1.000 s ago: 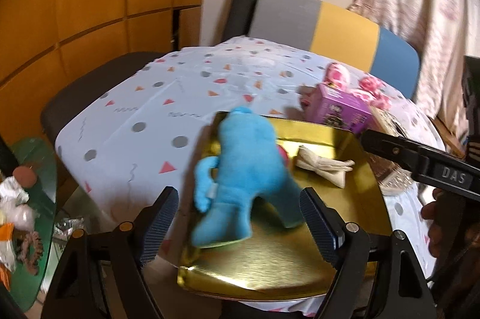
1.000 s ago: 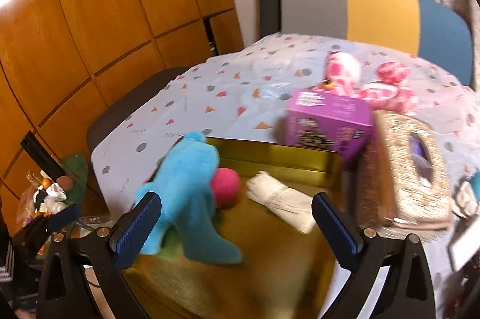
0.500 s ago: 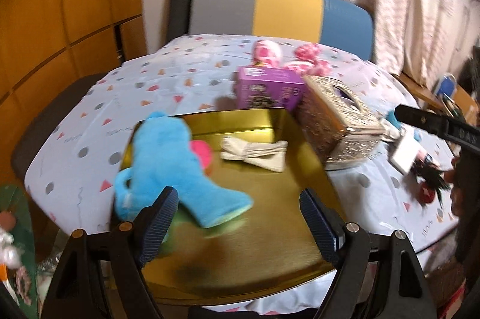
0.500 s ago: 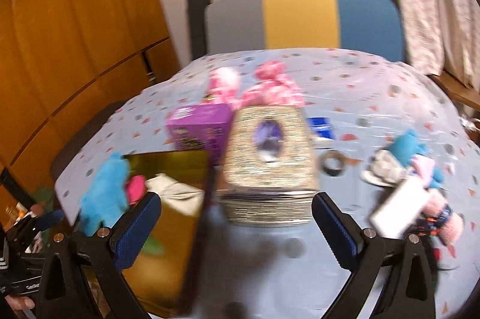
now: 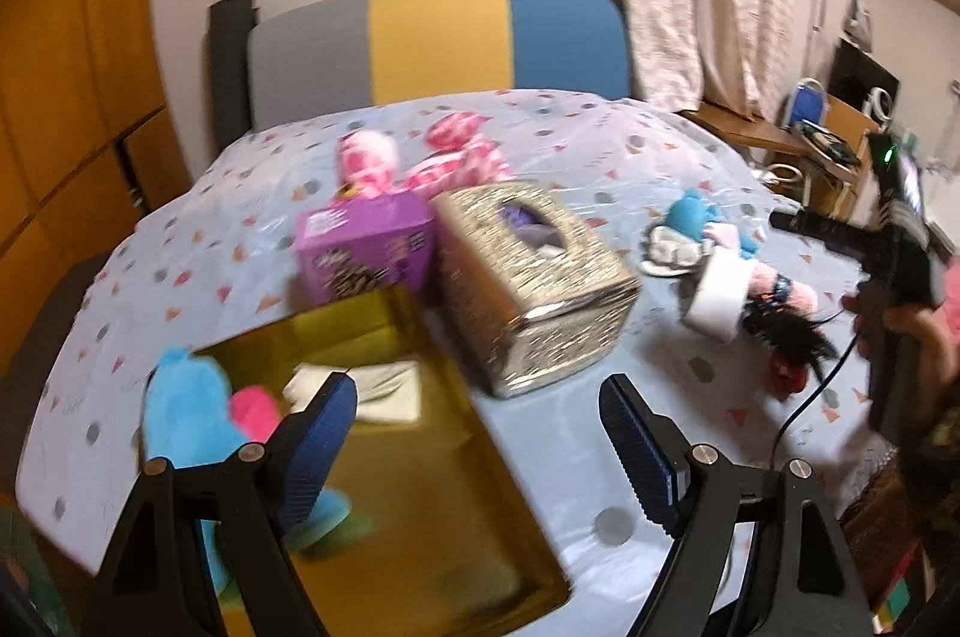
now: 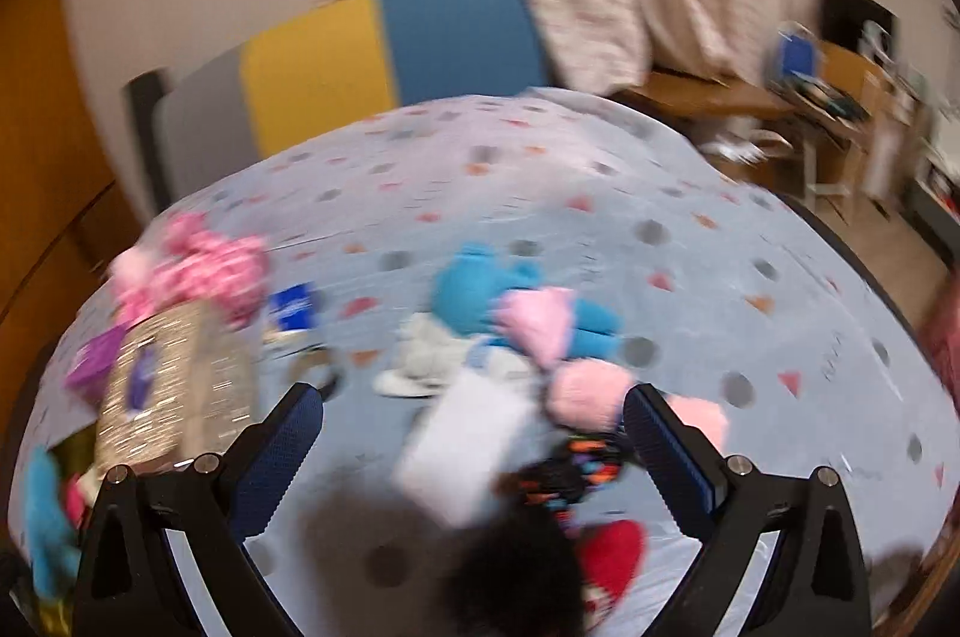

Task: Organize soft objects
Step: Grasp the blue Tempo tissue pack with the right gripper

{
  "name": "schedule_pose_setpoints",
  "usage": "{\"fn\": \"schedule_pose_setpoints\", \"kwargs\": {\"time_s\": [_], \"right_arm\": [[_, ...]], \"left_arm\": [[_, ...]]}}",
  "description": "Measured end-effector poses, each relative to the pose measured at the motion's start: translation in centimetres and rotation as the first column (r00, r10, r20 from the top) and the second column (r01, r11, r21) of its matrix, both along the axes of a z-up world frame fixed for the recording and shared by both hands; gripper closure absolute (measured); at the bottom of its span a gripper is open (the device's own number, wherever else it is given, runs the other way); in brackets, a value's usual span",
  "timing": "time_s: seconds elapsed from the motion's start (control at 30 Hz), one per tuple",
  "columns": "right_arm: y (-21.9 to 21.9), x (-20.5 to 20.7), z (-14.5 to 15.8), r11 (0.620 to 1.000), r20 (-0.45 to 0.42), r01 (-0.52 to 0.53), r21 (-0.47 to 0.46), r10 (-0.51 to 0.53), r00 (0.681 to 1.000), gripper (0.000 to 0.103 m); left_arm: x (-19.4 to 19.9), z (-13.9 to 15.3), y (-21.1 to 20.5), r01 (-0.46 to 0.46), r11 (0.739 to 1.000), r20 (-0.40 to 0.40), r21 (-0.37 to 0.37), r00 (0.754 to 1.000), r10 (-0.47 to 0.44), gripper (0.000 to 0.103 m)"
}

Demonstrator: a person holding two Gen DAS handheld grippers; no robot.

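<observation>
Blue plush [image 5: 186, 415] & cloth [image 5: 366, 385] already in gold tray [image 5: 432, 505] at table's left edge. Toy pile [image 6: 522, 331] near right edge left. Left gripper [image 5: 480, 427], right gripper [image 6: 474, 433]: jaws wide, empty.

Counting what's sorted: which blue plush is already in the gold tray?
The blue plush with the pink patch, at the gold tray's left edge. The other blue plush lies on the tablecloth.

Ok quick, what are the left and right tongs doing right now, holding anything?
Left tongs: open, holding nothing.
Right tongs: open, holding nothing.
</observation>
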State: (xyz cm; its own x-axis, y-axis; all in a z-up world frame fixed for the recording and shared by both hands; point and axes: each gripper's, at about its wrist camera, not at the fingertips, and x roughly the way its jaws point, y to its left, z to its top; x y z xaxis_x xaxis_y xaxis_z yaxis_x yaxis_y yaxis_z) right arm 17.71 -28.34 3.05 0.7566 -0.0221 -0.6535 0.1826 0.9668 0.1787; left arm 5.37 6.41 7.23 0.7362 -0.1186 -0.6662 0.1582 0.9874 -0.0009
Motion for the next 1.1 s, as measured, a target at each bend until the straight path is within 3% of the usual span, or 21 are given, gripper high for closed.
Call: {"fn": "schedule_pose_setpoints", "kwargs": {"time_s": [0.1,0.2,0.3,0.43,0.6,0.73,0.8,0.9,1.1], "right_arm": [[-2.4,0.3,-2.0,0.995,-0.054,0.076,0.064,-0.073,0.996,0.001],[-3.9,0.0,-1.8,0.986,-0.027,0.093,0.137,-0.09,0.996,0.001],[-3.5,0.4,-2.2,0.984,-0.051,0.049,0.171,-0.041,0.998,0.002],[-1.0,2.1,-2.4,0.979,-0.097,-0.106,0.176,0.124,0.988,0.01],[3.2,6.9,-2.6,0.93,-0.148,-0.316,0.189,0.345,0.927,0.023],[6.6,12.0,-3.2,0.901,-0.191,-0.396,0.174,0.426,0.884,0.025],[8.1,14.8,-3.8,0.894,-0.222,-0.413,0.175,0.445,0.868,0.03],[9.7,18.5,-4.8,0.879,-0.269,-0.432,0.204,0.474,0.838,0.03],[12.0,23.6,-6.6,0.869,-0.323,-0.416,0.269,0.488,0.811,0.03]], "left_arm": [[1.6,0.4,-1.8,0.038,0.999,-0.004,0.0,0.999,-0.038,0.019],[3.0,0.3,-3.1,0.057,0.998,-0.019,-0.012,0.998,-0.057,0.02],[3.9,-0.1,-4.7,0.081,0.996,-0.042,-0.036,0.996,-0.083,0.02],[3.8,-1.2,-6.7,0.141,0.99,-0.062,-0.026,0.988,-0.143,0.02],[3.6,-3.9,-8.1,0.195,0.979,-0.12,-0.062,0.972,-0.201,0.02],[3.4,-5.4,-8.5,0.214,0.973,-0.152,-0.081,0.962,-0.225,0.02],[3.3,-6.0,-8.5,0.22,0.972,-0.16,-0.085,0.96,-0.231,0.02],[3.4,-6.5,-8.5,0.228,0.968,-0.174,-0.101,0.954,-0.242,0.02],[4.0,-7.4,-8.2,0.223,0.964,-0.204,-0.142,0.947,-0.249,0.02]]}}
